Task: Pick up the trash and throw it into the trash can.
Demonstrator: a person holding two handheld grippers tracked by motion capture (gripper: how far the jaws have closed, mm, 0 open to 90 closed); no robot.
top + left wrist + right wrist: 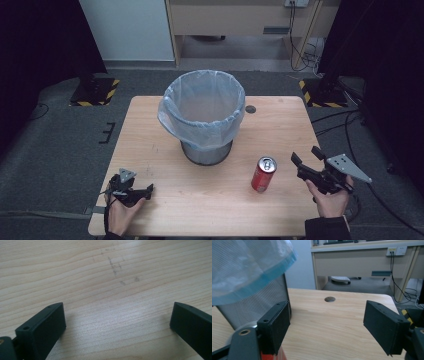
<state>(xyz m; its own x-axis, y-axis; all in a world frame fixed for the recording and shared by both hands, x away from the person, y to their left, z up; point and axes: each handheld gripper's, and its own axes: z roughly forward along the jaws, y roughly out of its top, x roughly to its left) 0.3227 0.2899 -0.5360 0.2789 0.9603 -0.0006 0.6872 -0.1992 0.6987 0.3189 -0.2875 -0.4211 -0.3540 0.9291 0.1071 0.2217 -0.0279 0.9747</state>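
A red drink can stands upright on the wooden table, to the right of a mesh bin lined with a pale blue bag. My right gripper is held above the table's right edge, to the right of the can and apart from it, jaws open with nothing between them. In the right gripper view the can shows low behind the left jaw, with the bin beyond. My left gripper rests near the front left corner, open and empty, its jaws spread over bare wood.
A round cable hole sits in the table behind the bin. Beyond the table are a desk with cables and dark stands on the grey floor. Faint scuff marks lie on the wood ahead of the left gripper.
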